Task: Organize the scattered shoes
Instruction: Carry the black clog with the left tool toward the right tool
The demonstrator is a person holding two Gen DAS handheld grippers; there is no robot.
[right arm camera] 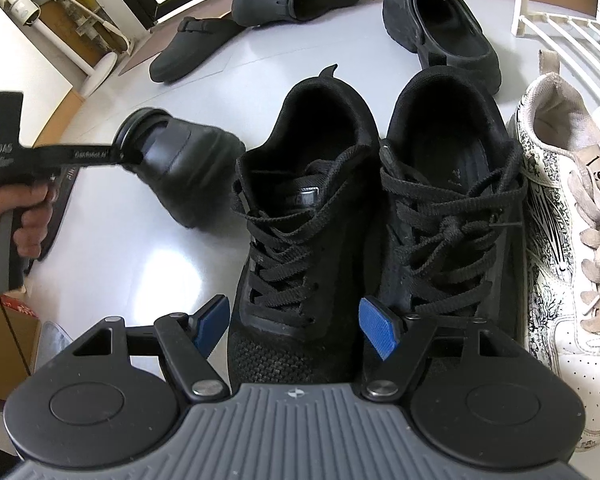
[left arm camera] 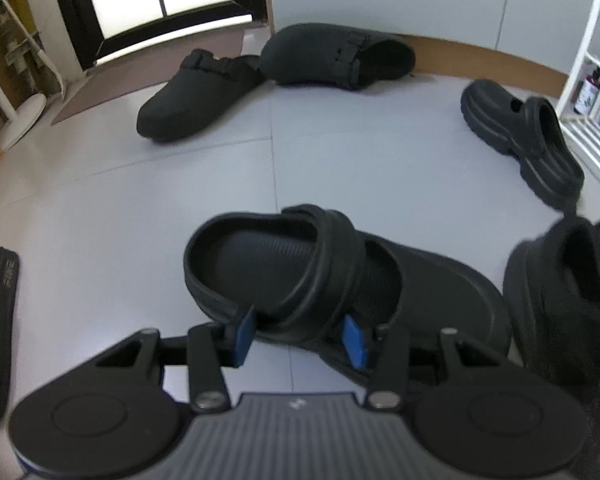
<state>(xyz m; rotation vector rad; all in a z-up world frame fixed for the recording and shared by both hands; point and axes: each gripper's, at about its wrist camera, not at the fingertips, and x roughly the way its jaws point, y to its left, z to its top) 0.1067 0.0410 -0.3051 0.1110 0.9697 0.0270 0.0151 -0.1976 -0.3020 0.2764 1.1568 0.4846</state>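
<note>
We count two black sneakers [right arm camera: 300,208], two rubber clogs, two strapped mules [left arm camera: 196,96], one white sneaker [right arm camera: 572,216], left hand-held gripper [left arm camera: 298,338] pinching near clog [left arm camera: 340,276] rim above the floor [left arm camera: 140,184], right hand-held gripper [right arm camera: 296,328] spread astride left sneaker's toe.

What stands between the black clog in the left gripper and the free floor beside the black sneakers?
Nothing visible. The black clog in the left gripper hangs just left of the black sneakers, with only bare floor between them.
</note>
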